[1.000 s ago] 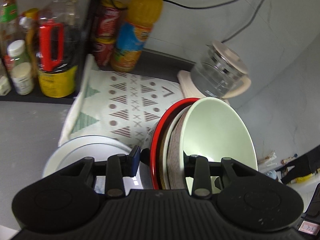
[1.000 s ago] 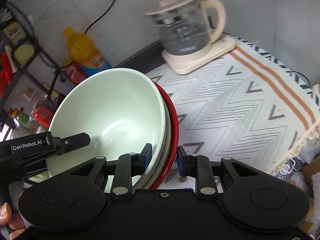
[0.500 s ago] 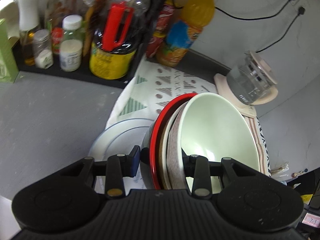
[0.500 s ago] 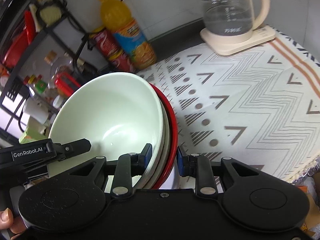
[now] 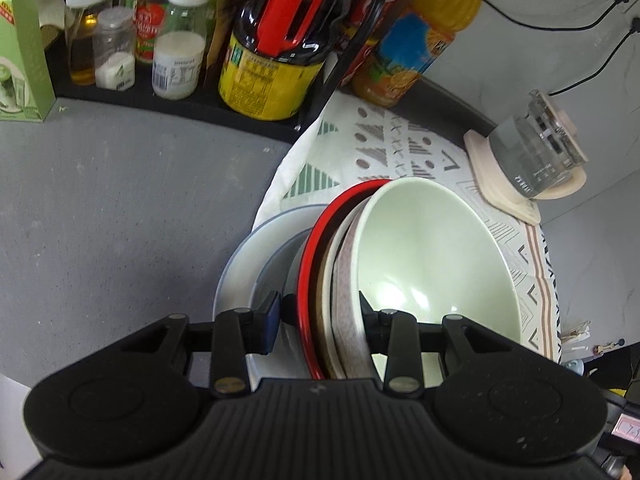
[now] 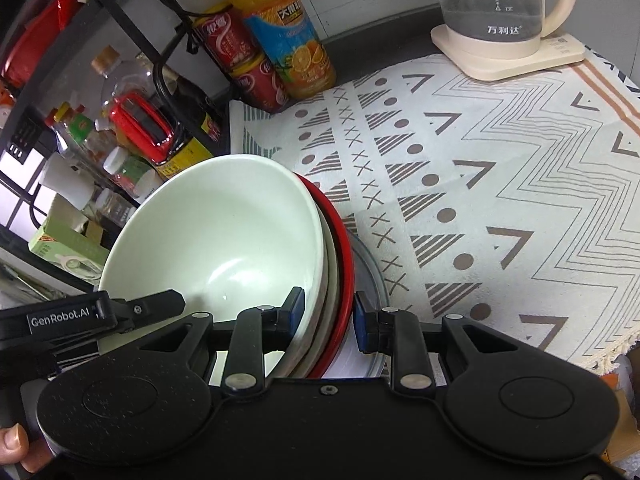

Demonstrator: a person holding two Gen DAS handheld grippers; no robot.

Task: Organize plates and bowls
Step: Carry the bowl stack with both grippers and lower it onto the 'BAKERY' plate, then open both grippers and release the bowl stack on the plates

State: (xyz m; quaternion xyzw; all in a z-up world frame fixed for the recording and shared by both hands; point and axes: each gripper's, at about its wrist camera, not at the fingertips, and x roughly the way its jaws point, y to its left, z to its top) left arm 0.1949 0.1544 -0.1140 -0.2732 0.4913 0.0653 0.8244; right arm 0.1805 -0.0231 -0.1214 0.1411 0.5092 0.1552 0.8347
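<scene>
Because the nested bowls (image 5: 420, 264) are too bulky for one grip, each claw pinches the stack's rim, left claw (image 5: 318, 320) at 6 o'clock and right claw (image 6: 328, 312) opposite, holding it tilted just above the plate (image 5: 240, 268) on the table (image 5: 100, 200).

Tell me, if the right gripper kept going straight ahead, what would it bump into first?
The right gripper already clamps the stack of bowls, so nothing lies before that. Pushed on, the stack would probably meet the patterned cloth or the plate beneath; depth is unclear.
</scene>
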